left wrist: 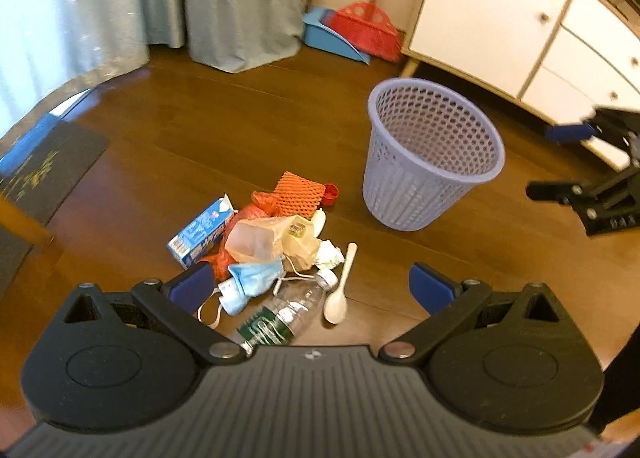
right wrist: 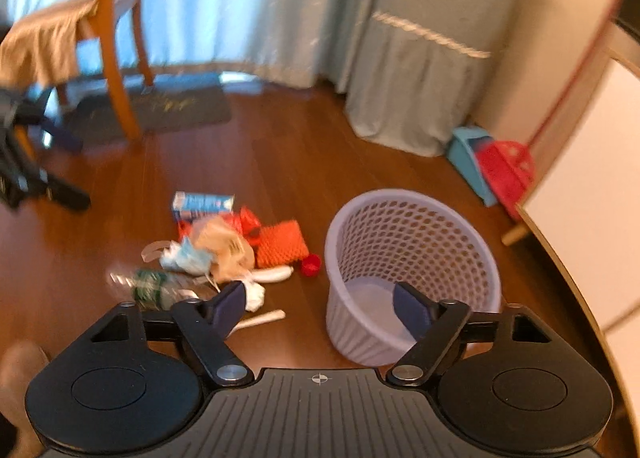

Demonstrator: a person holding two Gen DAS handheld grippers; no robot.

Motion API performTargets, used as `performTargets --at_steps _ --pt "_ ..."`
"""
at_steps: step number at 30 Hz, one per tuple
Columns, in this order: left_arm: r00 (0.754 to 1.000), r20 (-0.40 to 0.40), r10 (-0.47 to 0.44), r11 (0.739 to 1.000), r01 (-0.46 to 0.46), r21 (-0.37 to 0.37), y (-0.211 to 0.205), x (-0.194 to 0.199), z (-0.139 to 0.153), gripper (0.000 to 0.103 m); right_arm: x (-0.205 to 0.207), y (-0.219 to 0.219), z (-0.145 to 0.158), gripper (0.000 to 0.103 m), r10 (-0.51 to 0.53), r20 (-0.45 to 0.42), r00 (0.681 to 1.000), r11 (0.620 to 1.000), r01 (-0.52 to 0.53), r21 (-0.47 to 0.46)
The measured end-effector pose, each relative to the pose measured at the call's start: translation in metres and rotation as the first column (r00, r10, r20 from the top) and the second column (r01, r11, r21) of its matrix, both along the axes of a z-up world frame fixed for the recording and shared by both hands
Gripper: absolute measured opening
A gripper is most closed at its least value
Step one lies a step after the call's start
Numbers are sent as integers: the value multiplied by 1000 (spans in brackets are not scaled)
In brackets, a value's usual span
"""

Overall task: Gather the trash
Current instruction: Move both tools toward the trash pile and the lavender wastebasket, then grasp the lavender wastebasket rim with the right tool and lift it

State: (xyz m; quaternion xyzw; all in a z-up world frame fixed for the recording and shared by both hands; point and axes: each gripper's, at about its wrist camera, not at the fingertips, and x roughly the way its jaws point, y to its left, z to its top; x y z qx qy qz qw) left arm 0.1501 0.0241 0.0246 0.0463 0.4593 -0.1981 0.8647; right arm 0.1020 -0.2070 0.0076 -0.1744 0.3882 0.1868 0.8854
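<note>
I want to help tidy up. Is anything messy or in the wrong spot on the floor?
Yes. A heap of trash lies on the wooden floor beside the purple basket, not in it: a milk carton, orange foam net, face mask, plastic bottle and white spoon. The basket looks empty.

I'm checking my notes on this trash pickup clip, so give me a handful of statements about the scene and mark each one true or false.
1. The lavender basket stands upright on the floor. True.
2. The basket is already full of trash. False: the right wrist view shows a bare bottom.
3. The left gripper holds the plastic bottle. False: its jaws stand wide open above the pile, and the bottle lies on the floor.
4. A white spoon lies beside the bottle. True.
5. The right gripper is open and holds nothing. True.
</note>
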Motion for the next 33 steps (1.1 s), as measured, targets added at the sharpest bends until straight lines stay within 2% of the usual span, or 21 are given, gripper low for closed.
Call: performTargets --at_steps 5,7,10,14,15,17,20,24,27,29,33 --pt "999 -11 -34 999 34 -14 13 32 -49 101 48 -19 -63 65 119 -57 991 992 -122 -39" --pt "997 -48 -61 998 60 -20 15 45 -67 94 67 -26 -85 62 161 -73 984 985 -165 -55" --pt "994 -24 -106 994 105 -16 11 57 -83 93 90 -36 -112 56 203 -121 972 978 -208 -31" --pt "992 -1 -128 991 127 -35 3 61 -96 93 105 -41 -135 40 220 -141 965 974 -224 -14" --pt "991 3 -133 990 133 -42 0 61 -97 93 107 -39 -136 39 223 -139 965 974 -227 -17" --pt "989 22 -149 987 150 -52 -5 59 -100 93 108 -38 -142 28 237 -131 963 970 -242 -22" --pt "989 62 -136 987 141 -75 -10 54 -104 93 107 -38 -146 21 259 -115 959 965 -262 -18" --pt "994 84 -72 988 83 -133 -7 44 -108 93 104 -37 -153 16 290 -91 953 955 -294 -30" --pt "994 100 -49 990 61 -128 -5 34 -107 93 103 -36 -155 13 295 -71 953 954 -298 -38" --pt "995 95 -10 988 24 -151 -1 28 -105 93 103 -38 -155 11 273 -71 959 962 -274 -6" --pt "992 118 48 981 -25 -192 7 22 -104 92 99 -36 -153 10 290 -57 955 956 -291 -23"
